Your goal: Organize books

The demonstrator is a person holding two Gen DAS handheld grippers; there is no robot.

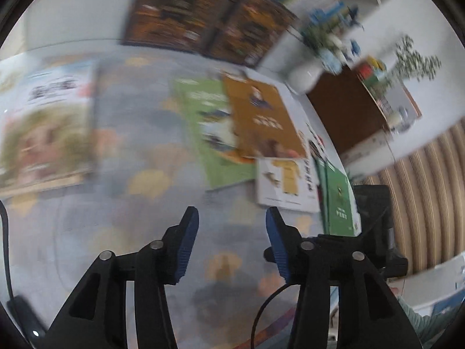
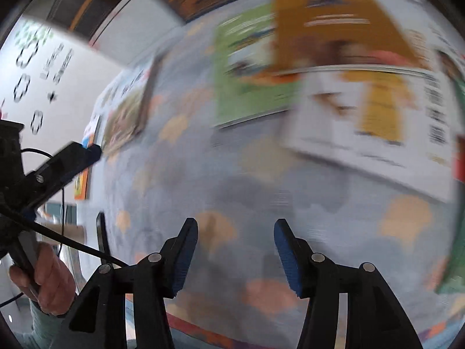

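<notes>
Home room, likely a child's or living space: patterned tablecloth (image 1: 130,151) with picture books (image 1: 261,122), potted plant (image 1: 418,61), brown cabinet (image 1: 345,116), ribbed wall panel (image 1: 421,203).

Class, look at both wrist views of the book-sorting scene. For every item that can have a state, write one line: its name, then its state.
Left tongs: open, nothing between the fingers.
Right tongs: open, empty.
Brown book: lying flat, on top of the overlapping pile.
Green book: flat, closed, partly under the brown book.
White book: flat, closed, partly covered by the brown book.
Book apart from the pile: flat on the patterned cloth.
</notes>
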